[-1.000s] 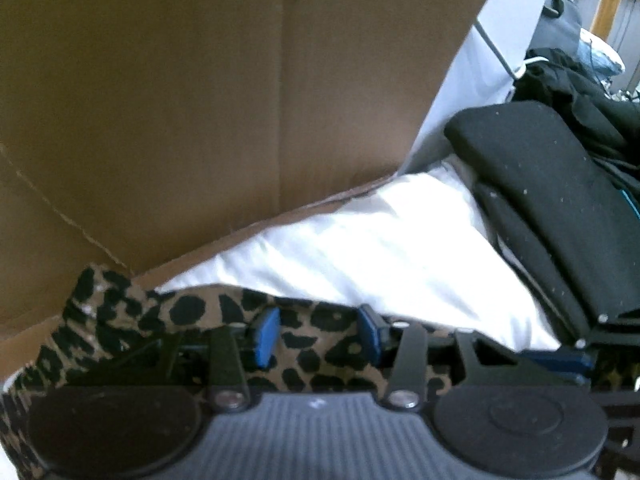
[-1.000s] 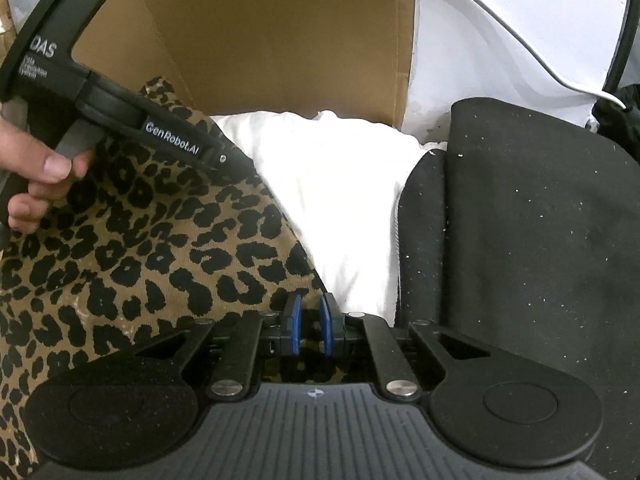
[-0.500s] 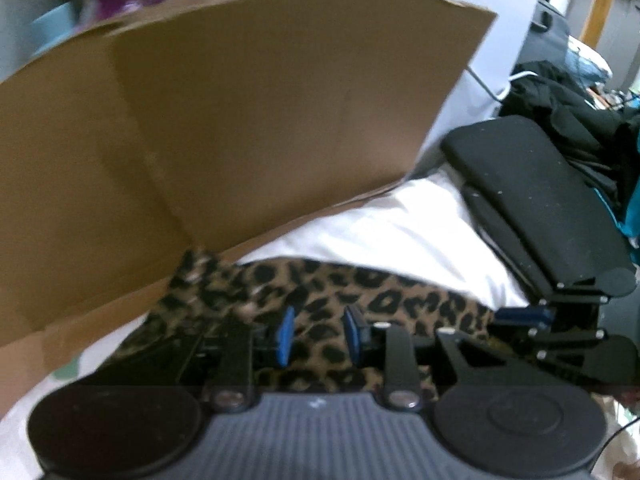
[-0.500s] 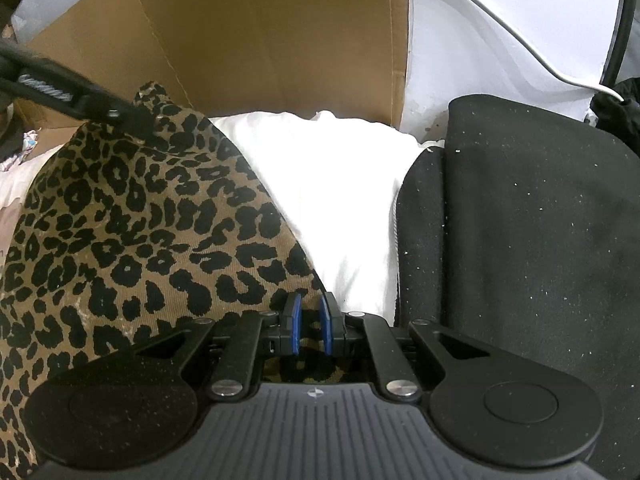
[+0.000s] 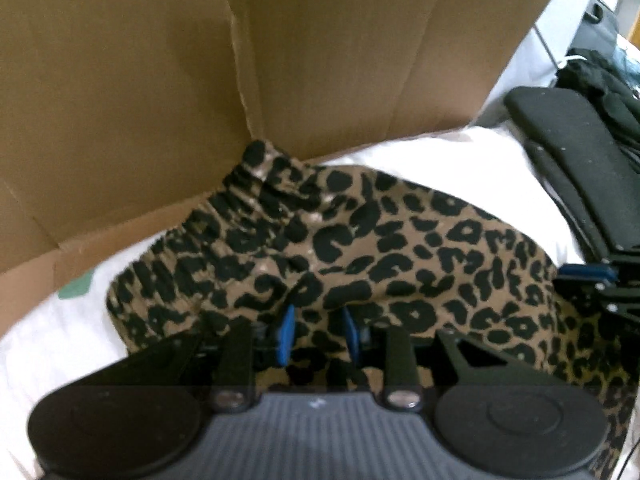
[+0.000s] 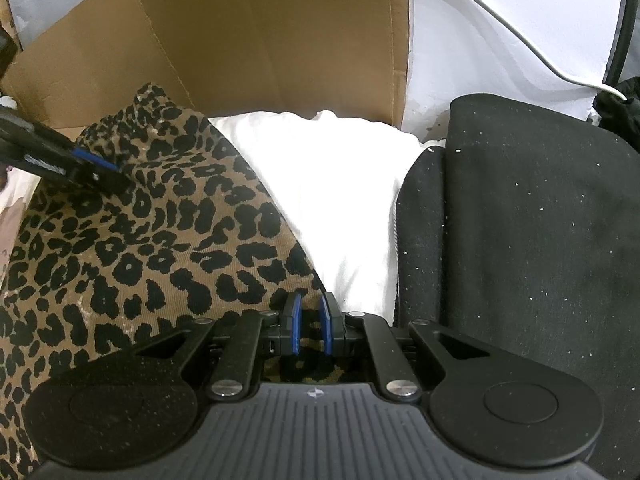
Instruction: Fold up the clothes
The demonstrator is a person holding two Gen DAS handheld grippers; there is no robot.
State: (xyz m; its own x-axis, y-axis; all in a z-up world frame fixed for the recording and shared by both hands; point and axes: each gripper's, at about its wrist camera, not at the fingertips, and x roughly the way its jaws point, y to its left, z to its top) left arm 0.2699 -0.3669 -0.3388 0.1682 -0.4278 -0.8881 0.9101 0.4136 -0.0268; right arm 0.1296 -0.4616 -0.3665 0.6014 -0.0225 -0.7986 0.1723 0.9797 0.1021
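Observation:
A leopard-print garment [image 5: 400, 248] [image 6: 140, 248] lies spread over white bedding [image 5: 460, 160] [image 6: 328, 184], its gathered elastic edge toward the cardboard. My left gripper [image 5: 318, 332] is shut on a fold of that print cloth. In the right wrist view it [image 6: 96, 168] shows at the far left, pinching the garment's raised far corner. My right gripper [image 6: 311, 328] is shut on the garment's near right edge, with cloth between the blue pads. In the left wrist view it [image 5: 584, 280] sits at the right edge of the cloth.
An opened cardboard sheet [image 5: 280, 60] [image 6: 272, 40] stands behind the bedding. A folded black garment [image 6: 520, 240] [image 5: 580, 152] lies to the right of the white bedding. More dark clothes [image 5: 600, 76] are piled beyond it. A white cable [image 6: 500, 12] runs along the wall.
My left gripper has travelled away from the right one, drawing the leopard cloth out flatter between them, and its jaws have narrowed a little. The hand has left the right wrist view. The right gripper stayed still.

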